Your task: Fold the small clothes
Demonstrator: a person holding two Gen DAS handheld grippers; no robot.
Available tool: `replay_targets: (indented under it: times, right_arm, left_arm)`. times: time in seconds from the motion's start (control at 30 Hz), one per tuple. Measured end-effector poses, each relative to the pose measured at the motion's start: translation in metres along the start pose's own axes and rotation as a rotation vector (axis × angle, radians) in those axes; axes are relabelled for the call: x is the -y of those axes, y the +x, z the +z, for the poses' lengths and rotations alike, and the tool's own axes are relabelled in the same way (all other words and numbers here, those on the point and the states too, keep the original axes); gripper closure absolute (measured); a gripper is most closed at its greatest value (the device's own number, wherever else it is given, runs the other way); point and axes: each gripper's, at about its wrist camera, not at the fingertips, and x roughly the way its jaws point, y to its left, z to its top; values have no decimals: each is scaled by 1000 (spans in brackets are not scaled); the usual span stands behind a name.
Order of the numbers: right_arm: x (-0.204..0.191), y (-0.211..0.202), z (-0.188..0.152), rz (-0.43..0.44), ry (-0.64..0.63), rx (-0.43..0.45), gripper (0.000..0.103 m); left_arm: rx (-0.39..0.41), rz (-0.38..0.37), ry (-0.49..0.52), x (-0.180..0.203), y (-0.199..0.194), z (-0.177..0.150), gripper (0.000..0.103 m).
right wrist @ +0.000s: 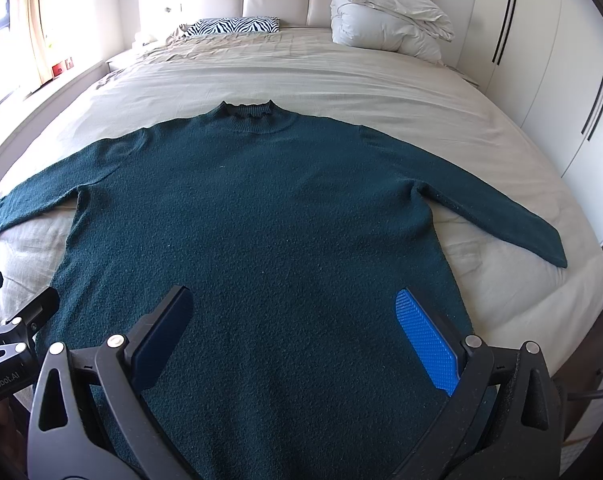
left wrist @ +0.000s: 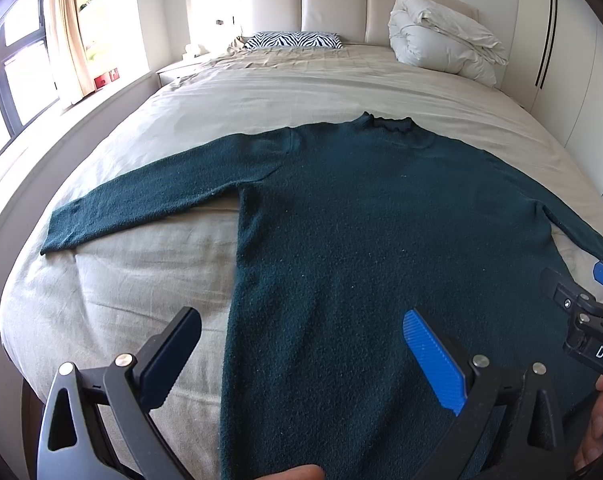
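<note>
A dark green long-sleeved sweater (left wrist: 361, 220) (right wrist: 261, 216) lies flat on the bed, collar toward the headboard, both sleeves spread out to the sides. My left gripper (left wrist: 301, 332) hovers open over the sweater's lower left edge, nothing between its fingers. My right gripper (right wrist: 297, 312) stands open above the sweater's lower middle, holding nothing. The right gripper's tips (left wrist: 573, 284) also show at the right edge of the left wrist view. Part of the left gripper (right wrist: 17, 312) appears at the left edge of the right wrist view.
The bed (left wrist: 261, 92) (right wrist: 341, 84) has a beige sheet. A folded white duvet (left wrist: 445, 36) (right wrist: 385, 20) and a zebra-print pillow (left wrist: 293, 40) (right wrist: 233, 26) lie near the headboard. A window with curtains (left wrist: 61, 40) is at left, white wardrobe doors (right wrist: 549, 60) at right.
</note>
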Motion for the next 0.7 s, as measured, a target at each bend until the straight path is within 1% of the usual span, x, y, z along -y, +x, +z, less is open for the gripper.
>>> replay_targets:
  times: [0.23, 0.7]
  right_arm:
    - [-1, 1, -1, 0, -1, 1, 0]
    - [0, 1, -1, -1, -1, -1, 0]
  left_arm:
    - [0, -1, -3, 0, -2, -3, 0]
    - [-1, -1, 0, 0, 0, 0, 0]
